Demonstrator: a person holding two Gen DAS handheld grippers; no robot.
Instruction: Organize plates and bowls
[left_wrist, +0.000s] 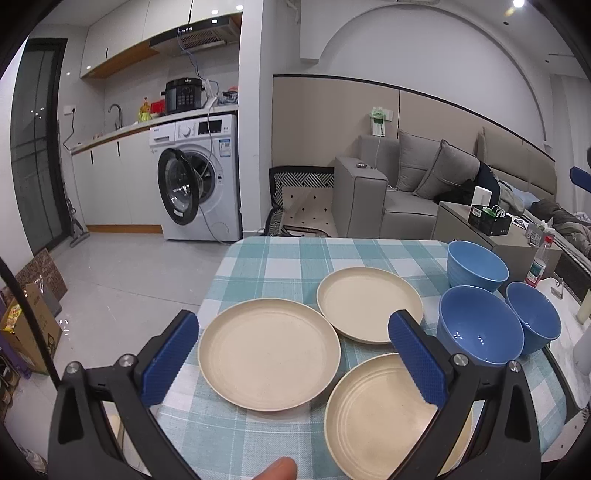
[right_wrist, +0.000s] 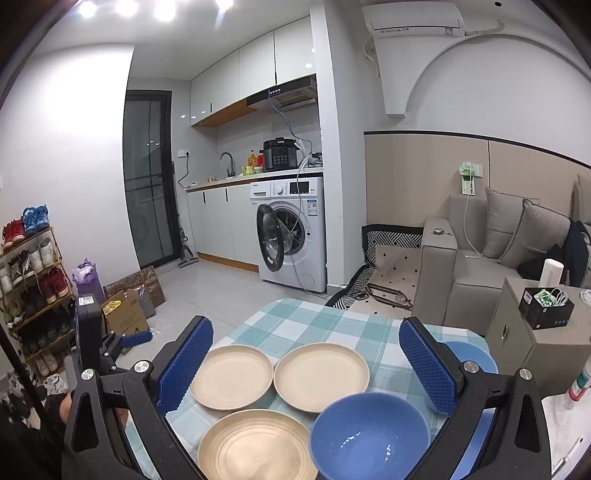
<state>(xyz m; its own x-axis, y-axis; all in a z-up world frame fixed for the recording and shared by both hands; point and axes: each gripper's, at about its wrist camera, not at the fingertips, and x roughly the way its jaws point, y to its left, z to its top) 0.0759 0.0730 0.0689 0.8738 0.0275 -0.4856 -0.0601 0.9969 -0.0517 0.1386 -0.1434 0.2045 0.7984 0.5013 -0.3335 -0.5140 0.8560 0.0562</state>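
Note:
Three cream plates lie apart on the checked tablecloth (left_wrist: 258, 258): a left plate (left_wrist: 269, 350), a far plate (left_wrist: 369, 304) and a near plate (left_wrist: 384, 417). Three blue bowls stand to their right: a far bowl (left_wrist: 476, 264), a middle bowl (left_wrist: 480, 326) and a right bowl (left_wrist: 533, 317). My left gripper (left_wrist: 295, 354) is open and empty, hovering over the left plate. My right gripper (right_wrist: 308, 363) is open and empty above the plates (right_wrist: 232, 377) (right_wrist: 321, 376) (right_wrist: 255, 445) and the middle bowl (right_wrist: 369, 435). The far bowl (right_wrist: 476, 354) is partly hidden behind the right finger.
A plastic bottle (left_wrist: 540, 262) stands just right of the bowls. A grey side table (right_wrist: 539, 332) and a sofa (left_wrist: 406, 184) lie beyond the table on the right. A washing machine (left_wrist: 199, 177) with its door open stands across the floor. Cardboard boxes (right_wrist: 125, 314) sit on the left.

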